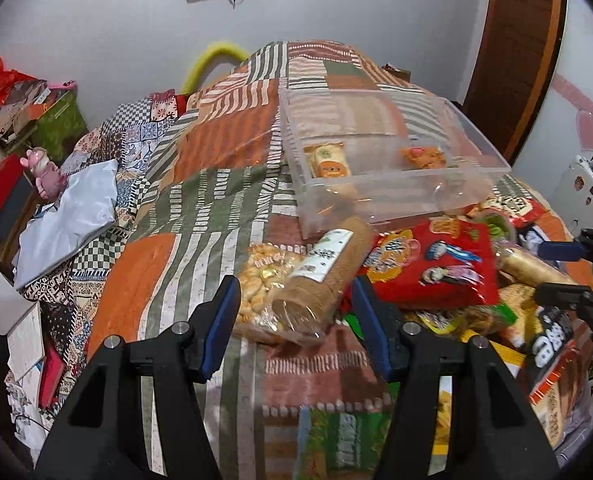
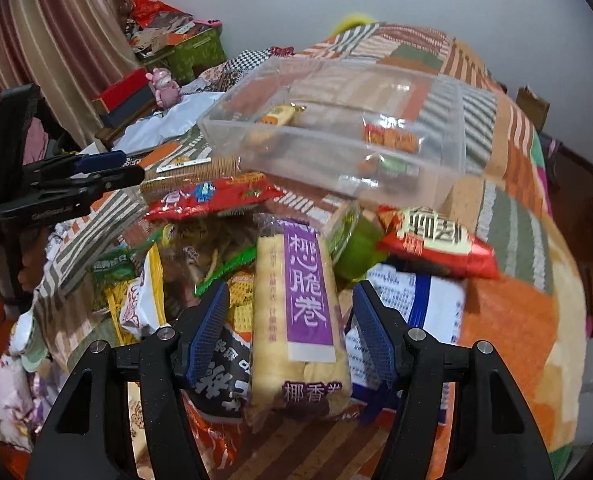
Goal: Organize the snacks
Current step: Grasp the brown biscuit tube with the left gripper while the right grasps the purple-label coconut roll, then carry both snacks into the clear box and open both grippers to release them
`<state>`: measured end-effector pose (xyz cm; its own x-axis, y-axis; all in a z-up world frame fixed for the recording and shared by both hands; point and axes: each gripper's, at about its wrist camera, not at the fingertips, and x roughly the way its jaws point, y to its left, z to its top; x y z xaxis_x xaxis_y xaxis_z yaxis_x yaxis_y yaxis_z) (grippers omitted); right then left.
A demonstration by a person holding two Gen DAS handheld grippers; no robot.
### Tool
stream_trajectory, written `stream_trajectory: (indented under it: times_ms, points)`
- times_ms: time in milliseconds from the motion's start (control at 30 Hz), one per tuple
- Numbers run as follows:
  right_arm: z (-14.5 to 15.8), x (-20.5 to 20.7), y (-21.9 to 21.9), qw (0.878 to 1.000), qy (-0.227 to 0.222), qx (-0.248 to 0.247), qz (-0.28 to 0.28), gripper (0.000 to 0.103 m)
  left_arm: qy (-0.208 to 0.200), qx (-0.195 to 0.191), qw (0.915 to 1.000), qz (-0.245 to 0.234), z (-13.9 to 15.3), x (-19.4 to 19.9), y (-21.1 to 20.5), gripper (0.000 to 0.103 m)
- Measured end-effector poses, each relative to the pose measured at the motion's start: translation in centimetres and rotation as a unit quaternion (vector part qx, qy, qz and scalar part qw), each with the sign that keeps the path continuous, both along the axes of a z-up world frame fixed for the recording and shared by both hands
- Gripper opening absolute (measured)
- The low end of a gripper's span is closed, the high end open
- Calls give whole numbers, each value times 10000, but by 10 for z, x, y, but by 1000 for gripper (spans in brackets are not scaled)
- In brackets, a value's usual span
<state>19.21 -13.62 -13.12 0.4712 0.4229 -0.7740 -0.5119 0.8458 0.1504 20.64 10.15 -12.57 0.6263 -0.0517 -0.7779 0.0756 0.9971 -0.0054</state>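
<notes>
The clear bin (image 1: 380, 184) is glossy see-through plastic. The patchwork bedspread (image 1: 200, 216) is matt woven cloth. The red snack bag (image 1: 436, 268) and the purple-label roll pack (image 2: 300, 312) are shiny crinkled film. The biscuit sleeve (image 1: 316, 276) looks like thin clear wrap, though blur hides detail. Each tool, left (image 1: 296, 320) and right (image 2: 292, 332), is matt black plastic with ribbed blue pads (image 2: 210, 328) and bright metal pins.

Even indoor light, soft shadows; fisheye warp w/ dark corners, motion blur on nearer snacks (image 2: 296, 312).

both tongs (image 1: 294, 324) (image 2: 290, 330) are black, with ribbed blue pads and silver screws.
</notes>
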Motion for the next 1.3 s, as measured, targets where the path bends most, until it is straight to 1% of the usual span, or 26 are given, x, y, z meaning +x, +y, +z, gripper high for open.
stream_trajectory:
  times_ms: [100,167,233,367,433,533,600,700,900,967,1033,1167,1233,1300]
  points:
    - [0,2,-1,9999,73,77,3,60,-5,-41,10000,-91,-2,11,-1,52]
    - [-1,1,0,10000,56,51,7,58,84,-175,9996,-205,-5,23,-3,48]
    - [-2,1,1,10000,24,11,-8,52,218,-214,9991,-286,-10,34,-7,45]
    - [-4,4,-3,9999,93,132,-33,48,457,-150,9978,-450,-23,49,-16,44]
    - [-4,3,-3,9998,111,163,-18,47,525,-214,9969,-550,-27,52,-17,44]
    - [-6,4,-2,9997,169,177,28,44,574,-201,9962,-630,-31,52,-22,44]
    - [-8,5,-2,9995,233,209,12,42,593,-134,9959,-676,-33,51,-25,44]
    - [-8,3,-3,9996,202,221,9,41,603,2,9955,-733,-34,48,-31,44]
    - [-4,0,-6,9996,154,256,6,40,840,-41,9936,-757,-37,45,-27,40]
    - [-3,-1,-7,9996,137,262,15,40,960,-23,9925,-754,-39,43,-27,38]
    - [-2,-2,-8,9996,124,270,20,40,1081,79,9913,-741,-42,39,-25,38]
    - [-1,-3,-10,9995,108,291,-1,40,1165,149,9907,-691,-44,32,-21,38]
    - [0,-3,-11,9994,108,335,-24,40,1134,141,9915,-619,-47,30,-20,36]
    - [3,-3,-12,9991,94,404,-43,40,1093,253,9921,-566,-49,29,-22,34]
